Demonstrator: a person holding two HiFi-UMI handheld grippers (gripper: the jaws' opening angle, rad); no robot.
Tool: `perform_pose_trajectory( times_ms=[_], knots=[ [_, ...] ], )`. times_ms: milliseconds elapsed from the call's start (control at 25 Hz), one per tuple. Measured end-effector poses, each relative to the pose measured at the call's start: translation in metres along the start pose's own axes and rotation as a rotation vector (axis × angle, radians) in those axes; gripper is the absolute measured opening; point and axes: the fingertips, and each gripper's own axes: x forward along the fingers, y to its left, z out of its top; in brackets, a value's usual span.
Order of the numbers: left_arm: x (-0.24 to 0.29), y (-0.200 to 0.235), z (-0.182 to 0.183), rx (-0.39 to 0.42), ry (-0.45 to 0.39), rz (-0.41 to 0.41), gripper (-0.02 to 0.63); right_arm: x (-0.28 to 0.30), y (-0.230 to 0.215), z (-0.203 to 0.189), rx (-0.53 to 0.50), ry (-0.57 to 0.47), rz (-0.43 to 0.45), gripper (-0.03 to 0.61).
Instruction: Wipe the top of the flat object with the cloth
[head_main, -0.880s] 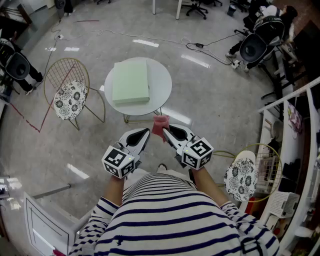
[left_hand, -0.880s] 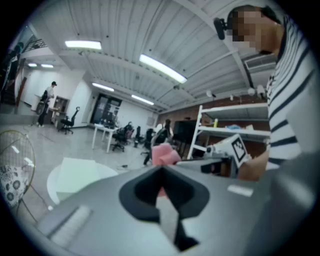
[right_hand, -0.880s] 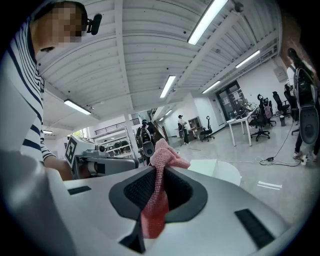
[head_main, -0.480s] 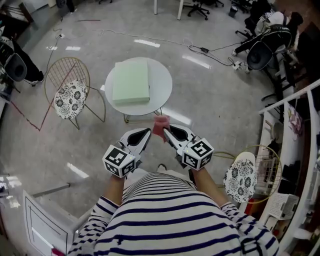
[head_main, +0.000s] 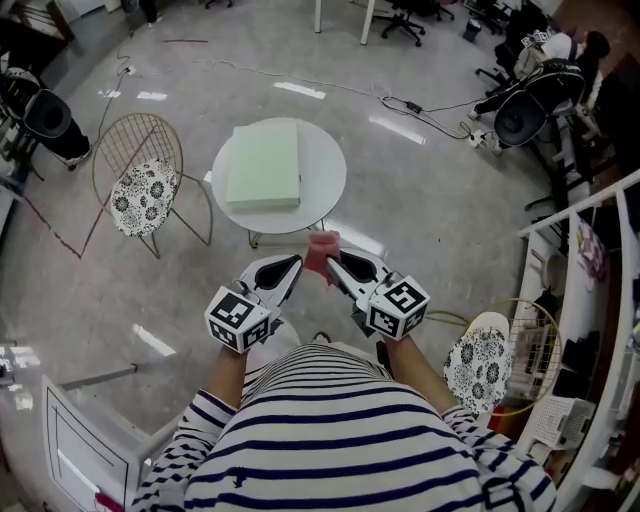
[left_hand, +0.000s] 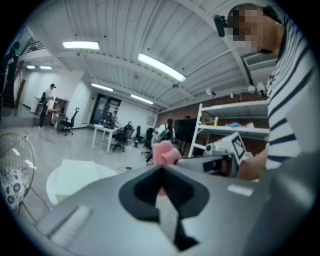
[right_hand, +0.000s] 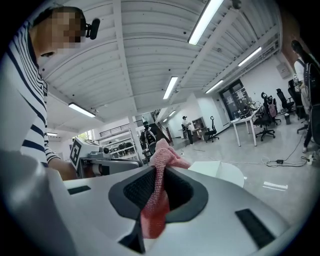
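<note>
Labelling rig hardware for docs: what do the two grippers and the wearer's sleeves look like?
The left gripper and right gripper match: light grey tapered tongs with black inner pads. Each carries a white cube printed with black square markers. The sleeves are striped navy and white. No cables show.

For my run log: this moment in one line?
right gripper: shut on pink cloth; left gripper: shut, empty; green flat object: on round table, clear of cloth
</note>
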Motion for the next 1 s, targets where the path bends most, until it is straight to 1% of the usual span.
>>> perform_pose_trajectory(
  times_ms=[160, 320, 520, 680, 840, 1000],
  knots=[
    [0.006, 0.017, 0.002, 0.003, 0.003, 0.008, 0.008, 0.011, -0.012, 0.004, -0.001, 0.007, 0.005, 0.048],
    [0.020, 0.053, 0.008, -0.006, -0.007, 0.018, 0.008, 0.042, -0.030, 0.011, -0.015, 0.026, 0.016, 0.048],
    [0.044, 0.115, 0.021, -0.016, -0.024, 0.031, 0.008, 0.096, -0.061, 0.028, -0.043, 0.047, 0.030, 0.048],
    [0.061, 0.171, 0.035, -0.007, -0.023, 0.043, 0.008, 0.149, -0.089, 0.045, -0.062, 0.073, 0.047, 0.048],
    [0.066, 0.224, 0.046, 0.007, -0.014, 0.062, 0.008, 0.205, -0.109, 0.058, -0.083, 0.105, 0.067, 0.048],
    [0.063, 0.270, 0.048, 0.027, 0.012, 0.093, 0.008, 0.254, -0.122, 0.063, -0.104, 0.141, 0.088, 0.048]
  ],
)
